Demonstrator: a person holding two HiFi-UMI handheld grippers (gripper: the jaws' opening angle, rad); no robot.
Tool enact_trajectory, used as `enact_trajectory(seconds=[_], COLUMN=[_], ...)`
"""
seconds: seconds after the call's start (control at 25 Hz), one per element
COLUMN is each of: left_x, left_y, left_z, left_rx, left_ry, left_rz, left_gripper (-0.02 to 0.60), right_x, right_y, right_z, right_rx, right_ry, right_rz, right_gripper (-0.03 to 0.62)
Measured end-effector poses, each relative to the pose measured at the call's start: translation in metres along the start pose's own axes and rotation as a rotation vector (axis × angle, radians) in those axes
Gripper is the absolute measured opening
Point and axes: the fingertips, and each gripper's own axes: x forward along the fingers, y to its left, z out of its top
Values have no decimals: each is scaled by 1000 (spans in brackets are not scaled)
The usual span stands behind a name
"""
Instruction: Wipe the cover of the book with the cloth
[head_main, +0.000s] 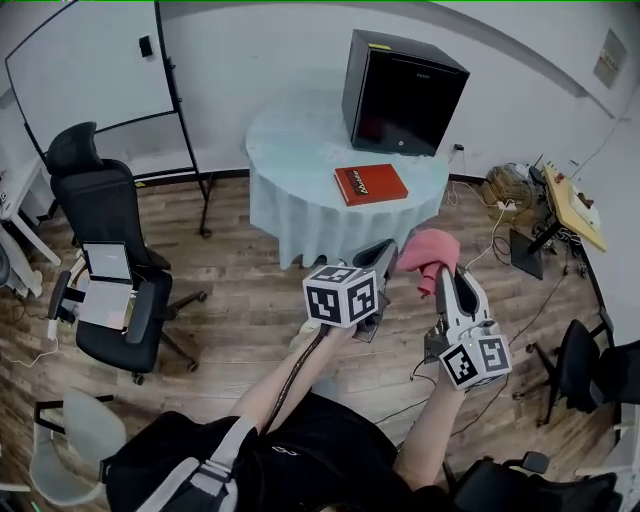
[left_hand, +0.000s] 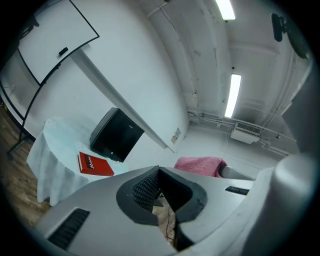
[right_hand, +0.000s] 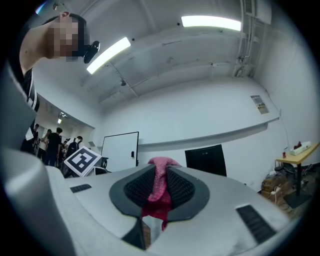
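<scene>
black cabinet (head_main: 402, 92) on pale-draped round table (head_main: 295, 135); whiteboard (head_main: 90, 62) at left; black office chair (head_main: 105, 215) on wood floor (head_main: 240, 290); yellow desk (head_main: 577, 208) right

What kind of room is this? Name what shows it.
Likely an office or lab workroom: a whiteboard on a stand, a black office chair, and a cloth-covered round table holding a red book.

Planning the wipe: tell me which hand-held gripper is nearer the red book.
Left. The left hand-held gripper is off the near edge of the table, before the book; the right hand-held gripper, shut on the cloth, is farther back and rightward.
</scene>
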Motion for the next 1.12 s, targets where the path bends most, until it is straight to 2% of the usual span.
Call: enact_trajectory(seconds=[0.16,0.24,0.36,0.44,0.6,0.68,0.84,1.0,1.12], left_x=[25,31,38,43,63,79,120,164,188], left_y=[36,69,128,161,228,259,304,327,330], left_z=[0,4,9,11,17,19,32,70,99], left_rx=[50,56,14,12,48,30,-12,-14,-14], left_ry=[29,38,47,69,125,158,191,181,154], left_rz=[38,96,189,241,343,375,393,368,352], left_gripper=[13,12,13,13,12,12,12,13,12], right_x=[37,62,105,133,201,238,305,365,383], right_y=[-24,-24,-23,-28,-46,-53,-64,-86,-103], right_z=[-26,-37,-57,-75,-125,-153,-175,-154,-136], right_rx=[44,44,57,69,127,174,210,172,158], right_ry=[27,37,60,85,153,207,267,254,239], right_rz=[-24,3,63,82,110,121,158,168,156], right_gripper=[67,67,69,68,67,67,67,67,67])
